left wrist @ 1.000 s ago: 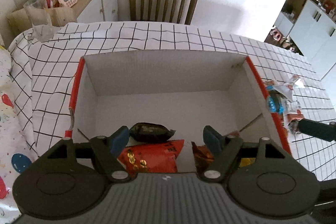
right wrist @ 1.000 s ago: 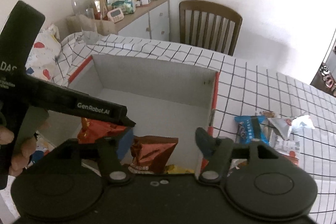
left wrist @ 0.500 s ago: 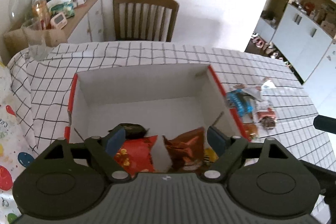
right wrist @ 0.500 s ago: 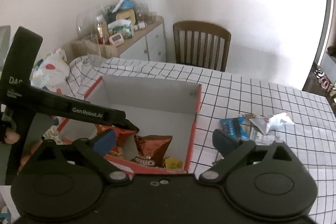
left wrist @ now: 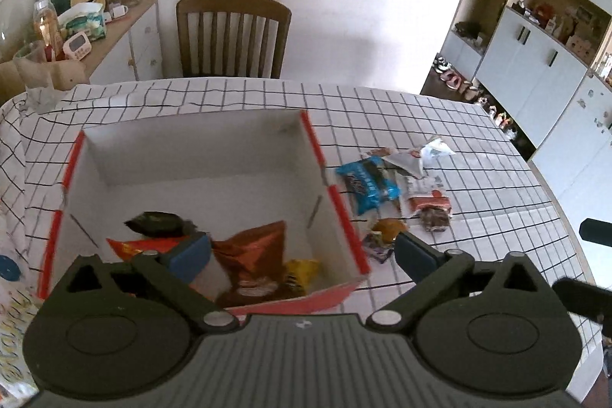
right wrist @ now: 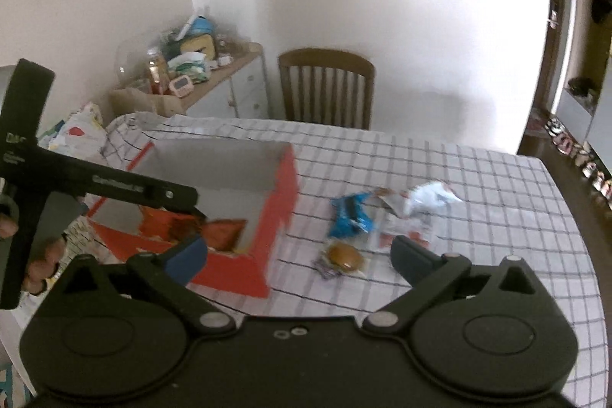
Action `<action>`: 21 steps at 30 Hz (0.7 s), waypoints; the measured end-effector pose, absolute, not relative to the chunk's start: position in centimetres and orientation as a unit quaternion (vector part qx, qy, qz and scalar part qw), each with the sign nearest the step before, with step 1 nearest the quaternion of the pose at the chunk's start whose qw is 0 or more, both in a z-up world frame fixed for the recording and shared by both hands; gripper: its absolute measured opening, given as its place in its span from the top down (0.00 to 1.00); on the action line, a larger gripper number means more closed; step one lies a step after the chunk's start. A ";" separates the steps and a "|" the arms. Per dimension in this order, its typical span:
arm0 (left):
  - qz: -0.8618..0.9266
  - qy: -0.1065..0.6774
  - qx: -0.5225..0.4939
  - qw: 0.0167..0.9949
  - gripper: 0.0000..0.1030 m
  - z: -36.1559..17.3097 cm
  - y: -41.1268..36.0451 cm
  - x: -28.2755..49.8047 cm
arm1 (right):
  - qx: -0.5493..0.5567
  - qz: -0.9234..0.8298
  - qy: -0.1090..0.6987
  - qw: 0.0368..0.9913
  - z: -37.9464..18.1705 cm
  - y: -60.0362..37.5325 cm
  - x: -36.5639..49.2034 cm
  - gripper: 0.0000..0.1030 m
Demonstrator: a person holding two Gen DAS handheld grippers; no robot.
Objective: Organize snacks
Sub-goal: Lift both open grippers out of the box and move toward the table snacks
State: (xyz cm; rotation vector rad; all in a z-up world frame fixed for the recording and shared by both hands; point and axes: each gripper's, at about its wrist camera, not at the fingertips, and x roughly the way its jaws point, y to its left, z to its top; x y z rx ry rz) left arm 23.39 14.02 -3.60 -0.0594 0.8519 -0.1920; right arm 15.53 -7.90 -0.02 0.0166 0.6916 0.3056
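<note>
A red-edged white box [left wrist: 317, 155] stands on the checked table and also shows in the right wrist view [right wrist: 283, 194]. It holds a brown chip bag [left wrist: 252, 255], a red bag [left wrist: 141, 245], a dark packet [left wrist: 157, 222] and a yellow packet [left wrist: 300, 272]. Loose snacks lie right of the box: a blue packet [left wrist: 369, 184] [right wrist: 350, 217], a white wrapper [left wrist: 415, 155] [right wrist: 432, 197], a red-white packet [left wrist: 430, 203] and a bun packet [left wrist: 386, 230] [right wrist: 344, 257]. My left gripper [left wrist: 302, 251] is open and empty above the box's near edge. My right gripper [right wrist: 300, 255] is open and empty above the table.
A wooden chair [left wrist: 231, 33] stands at the table's far side. A cluttered sideboard [left wrist: 95, 25] is at the back left, with a glass [left wrist: 34, 75] on the table corner. White cupboards [left wrist: 550, 64] line the right. The table's right edge [left wrist: 554, 201] is rounded.
Both grippers have risen and pulled back from the box, so more of the table and the loose snacks to the right shows. Both stay open.
</note>
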 end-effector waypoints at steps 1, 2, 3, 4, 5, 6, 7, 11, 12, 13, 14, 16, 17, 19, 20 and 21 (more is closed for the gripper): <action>-0.093 0.409 -0.028 0.907 0.00 -3.7 13.3 23.2 | 0.010 0.146 0.341 0.928 -0.2 -8.8 15.6 0.00; -0.093 0.408 -0.028 0.908 0.00 -3.9 12.5 23.0 | 0.012 0.144 0.344 0.928 -0.5 -9.6 15.7 0.00; -0.092 0.407 -0.028 0.908 0.00 -4.0 11.8 22.9 | 0.014 0.141 0.345 0.928 -0.7 -10.4 15.8 0.00; -0.091 0.405 -0.027 0.909 0.00 -4.2 11.1 22.7 | 0.014 0.138 0.347 0.928 -0.9 -11.2 15.9 0.00; -0.090 0.403 -0.025 0.910 0.00 -4.3 10.3 22.5 | 0.014 0.135 0.348 0.928 -1.1 -11.9 16.1 0.01; -0.087 0.401 -0.024 0.912 0.00 -4.5 9.6 22.4 | 0.014 0.133 0.349 0.928 -1.3 -12.7 16.3 0.01; -0.084 0.399 -0.022 0.913 0.00 -4.7 8.8 22.3 | 0.016 0.131 0.350 0.927 -1.5 -13.4 16.7 0.01; -0.071 0.387 -0.002 0.919 0.00 -5.6 5.5 21.9 | 0.025 0.127 0.359 0.924 -2.5 -16.1 18.1 0.01; -0.070 0.384 0.003 0.921 0.00 -5.8 4.9 22.0 | 0.027 0.127 0.361 0.924 -2.8 -16.7 18.5 0.01; -0.068 0.382 0.010 0.922 0.00 -6.1 4.1 22.0 | 0.032 0.127 0.363 0.923 -3.0 -17.4 19.0 0.01; -0.066 0.381 0.014 0.922 0.00 -6.3 3.3 22.0 | 0.037 0.128 0.365 0.921 -3.2 -18.0 19.4 0.01; -0.063 0.380 0.015 0.923 0.00 -6.9 2.0 22.2 | 0.044 0.131 0.370 0.919 -3.7 -19.1 20.3 0.02; -0.059 0.380 0.015 0.923 0.00 -7.2 1.3 22.2 | 0.045 0.131 0.372 0.918 -4.0 -19.6 20.7 0.02; -0.050 0.378 0.013 0.924 0.00 -7.7 0.2 22.3 | 0.047 0.134 0.378 0.915 -4.4 -20.4 21.7 0.02; -0.045 0.375 0.012 0.926 0.00 -8.0 -0.2 22.4 | 0.047 0.135 0.381 0.914 -4.6 -20.7 22.1 0.02; -0.040 0.373 0.011 0.927 0.00 -8.3 -0.6 22.5 | 0.047 0.137 0.384 0.912 -4.8 -21.0 22.5 0.03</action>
